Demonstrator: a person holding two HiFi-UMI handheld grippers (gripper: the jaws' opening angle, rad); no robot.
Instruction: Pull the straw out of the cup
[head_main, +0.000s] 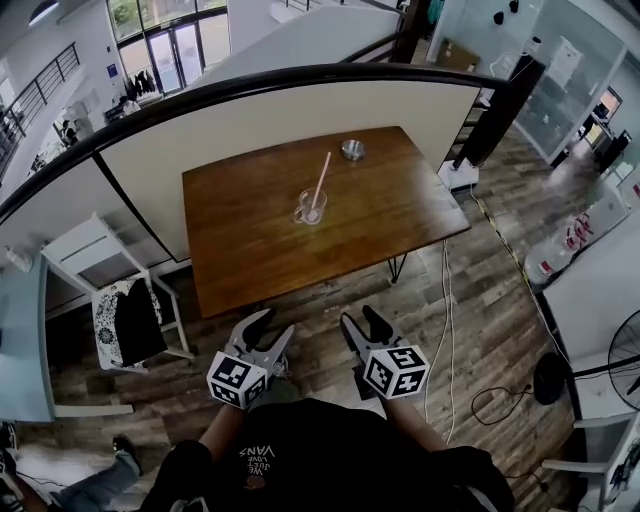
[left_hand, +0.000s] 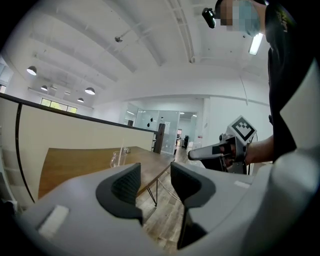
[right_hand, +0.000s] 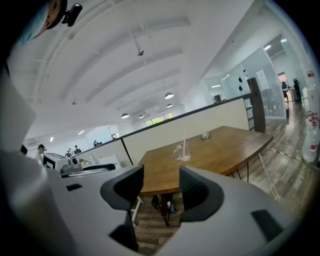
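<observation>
A clear glass cup (head_main: 310, 208) stands near the middle of the brown wooden table (head_main: 250, 250), with a pale pink straw (head_main: 321, 181) leaning out of it to the upper right. Both grippers hang well short of the table, close to the person's body. My left gripper (head_main: 266, 330) is open with nothing between its jaws. My right gripper (head_main: 361, 324) is open and empty too. The cup (right_hand: 183, 152) and straw (right_hand: 184, 142) show small and far in the right gripper view. In the left gripper view the cup (left_hand: 117, 159) is faint, and the right gripper (left_hand: 197, 154) shows at the right.
A small metal bowl (head_main: 352, 150) sits at the table's far edge. A white chair (head_main: 115, 290) with dark cloth stands left of the table. A curved partition (head_main: 300, 110) runs behind it. Cables (head_main: 445, 300) trail on the wooden floor at the right.
</observation>
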